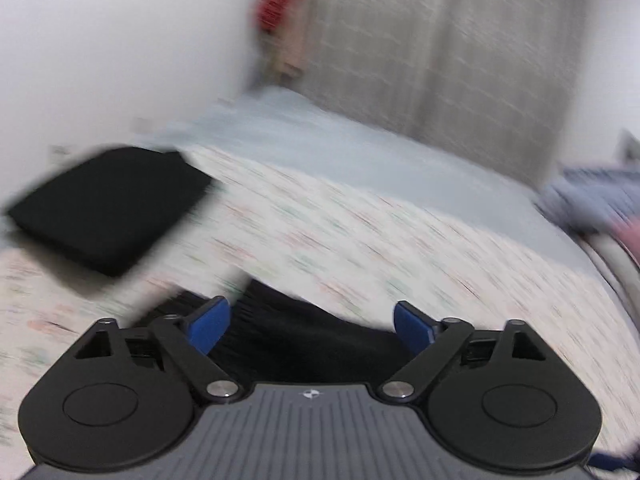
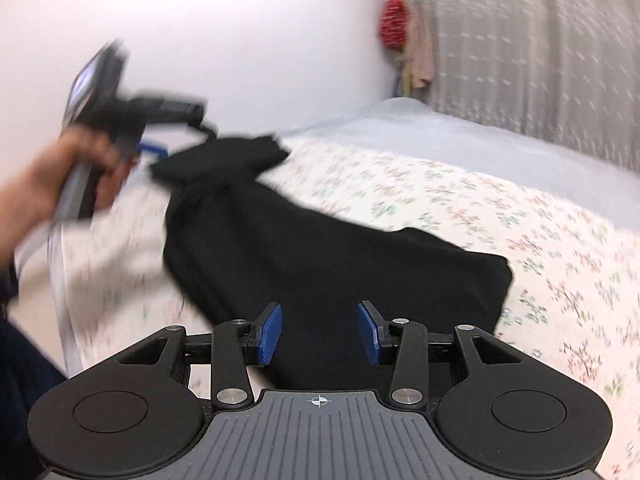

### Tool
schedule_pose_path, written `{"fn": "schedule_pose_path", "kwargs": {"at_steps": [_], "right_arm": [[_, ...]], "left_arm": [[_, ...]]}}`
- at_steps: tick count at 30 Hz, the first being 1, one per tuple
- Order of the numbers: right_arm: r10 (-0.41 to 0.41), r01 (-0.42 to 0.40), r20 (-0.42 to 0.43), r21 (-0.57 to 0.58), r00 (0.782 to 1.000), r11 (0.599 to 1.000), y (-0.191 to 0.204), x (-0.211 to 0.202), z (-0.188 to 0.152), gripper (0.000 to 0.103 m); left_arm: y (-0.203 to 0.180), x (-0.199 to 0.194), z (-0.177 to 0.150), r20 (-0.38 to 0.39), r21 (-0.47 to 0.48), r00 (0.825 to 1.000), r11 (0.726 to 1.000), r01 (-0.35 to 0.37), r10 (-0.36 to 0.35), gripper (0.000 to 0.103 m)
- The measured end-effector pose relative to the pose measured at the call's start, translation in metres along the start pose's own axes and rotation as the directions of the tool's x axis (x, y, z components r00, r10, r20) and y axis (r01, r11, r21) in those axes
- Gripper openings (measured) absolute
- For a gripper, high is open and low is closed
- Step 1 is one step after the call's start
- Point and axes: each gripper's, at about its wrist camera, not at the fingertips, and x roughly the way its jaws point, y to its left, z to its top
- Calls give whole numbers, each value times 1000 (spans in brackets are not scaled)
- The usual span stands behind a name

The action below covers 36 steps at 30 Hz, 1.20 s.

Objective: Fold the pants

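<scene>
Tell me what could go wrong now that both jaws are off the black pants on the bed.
1. The pants lie bunched and slanted across the floral bedspread, so a fold may come out crooked.
2. The folded black pile sits nearby; a sweep could disturb it.
3. Both views are blurred, so a regrasp may miss an edge.

Bed cover [image 2: 480,208]: white with a small floral print, spread over the bed.
Sheet [image 1: 320,148]: pale blue, at the far end of the bed.
Curtain [image 2: 540,48]: grey, hanging behind the bed.
Wall [image 2: 240,40]: plain white.
Red item [image 2: 394,20]: hangs at the curtain's edge, blurred.
Striped cloth [image 1: 596,188]: bluish, at the bed's right edge.
</scene>
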Motion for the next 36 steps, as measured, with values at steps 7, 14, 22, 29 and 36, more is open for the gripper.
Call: {"fn": "schedule_pose_path", "kwargs": {"at_steps": [7,14,22,29,36], "right_arm": [[-75,81,-247,13,966,997,-15,50,-30,25],[-98,92,-233,-36,968,995,-8,51,-41,26],[-89,72,-249,-78,964,994,-1,39,-38,28],[-63,50,-262,-57,963,997,-4,34,-38,28],[-29,25,-272,-20,962,999,-7,35,-36,29]], "left_arm": [[-58,56,-56,-318,167,948,985,40,16,76],[-42,72,-57,-322,180,938,981,-74,130,75],[-16,74,-34,-274,107,937,975,-194,217,75],[-64,64,-23,-256,90,963,989,116,-90,75],[-142,71,-38,-299,269,936,924,271,-187,75]]}}
